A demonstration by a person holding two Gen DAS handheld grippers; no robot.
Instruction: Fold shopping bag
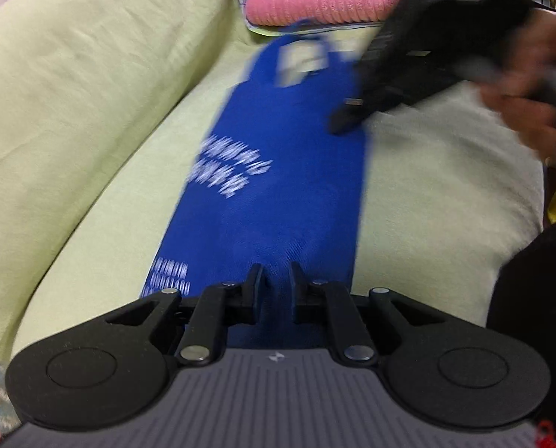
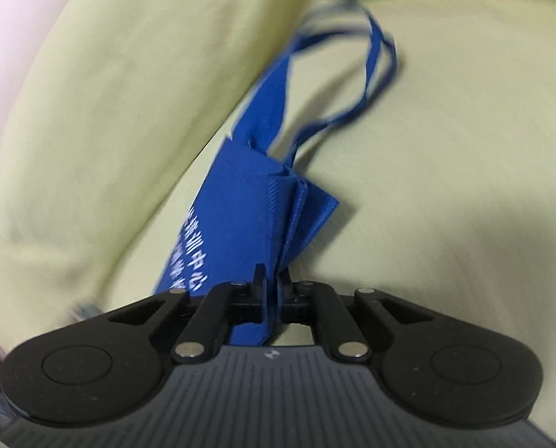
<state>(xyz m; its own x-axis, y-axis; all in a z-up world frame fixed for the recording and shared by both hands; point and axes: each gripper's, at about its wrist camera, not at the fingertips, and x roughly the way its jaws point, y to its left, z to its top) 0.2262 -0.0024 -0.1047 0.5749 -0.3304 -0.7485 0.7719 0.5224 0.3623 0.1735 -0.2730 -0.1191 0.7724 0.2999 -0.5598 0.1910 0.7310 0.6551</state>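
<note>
Gripping the shopping bag (image 1: 278,194) in both clenched tools, left tool (image 1: 276,280) and right tool (image 2: 274,283), risks slippery layers sliding apart.

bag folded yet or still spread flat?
Partly folded: the blue bag lies as a narrow strip, layered edges stacked, handles still loose.

Blue fabric shopping bag (image 1: 278,186) with white print, folded into a long narrow strip stretching away from the left gripper (image 1: 276,280), near end between its fingers, handle loops (image 2: 375,63) trailing beyond the right gripper (image 2: 272,283)
</note>
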